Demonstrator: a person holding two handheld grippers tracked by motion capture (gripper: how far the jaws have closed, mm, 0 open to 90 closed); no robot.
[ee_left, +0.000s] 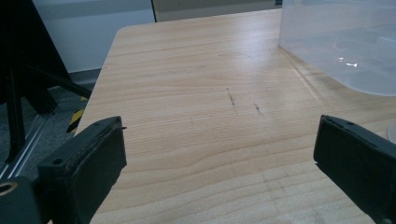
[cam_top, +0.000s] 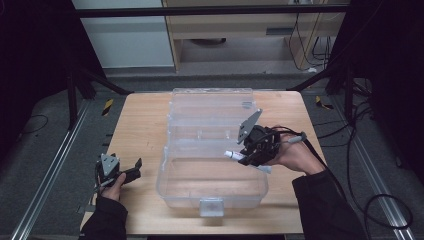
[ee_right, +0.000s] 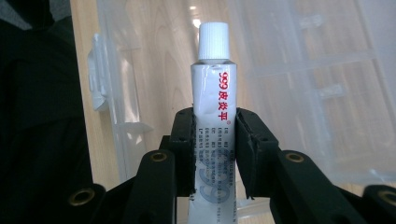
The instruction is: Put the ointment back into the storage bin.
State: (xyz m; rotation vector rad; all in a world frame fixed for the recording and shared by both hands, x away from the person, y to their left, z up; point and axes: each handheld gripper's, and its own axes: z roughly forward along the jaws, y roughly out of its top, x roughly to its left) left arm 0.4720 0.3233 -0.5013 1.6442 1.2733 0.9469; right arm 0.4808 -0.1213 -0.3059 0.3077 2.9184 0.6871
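While the right gripper (ee_right: 215, 140) clamps a white ointment tube (ee_right: 212, 107) mid-body, the tube's long axis runs along the jaws, ribbed white cap pointing away from the hand. Tube is crinkled, with red lettering, held above the clear plastic box (cam_top: 212, 200). Left gripper (ee_left: 219, 154) rests over the smooth wooden table (ee_left: 196, 93), jaws wide apart.

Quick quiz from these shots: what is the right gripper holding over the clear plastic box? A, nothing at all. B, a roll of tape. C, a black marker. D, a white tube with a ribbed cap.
D: the right gripper has its jaws clamped on a white tube with a ribbed white cap and red print, held over the open clear box.
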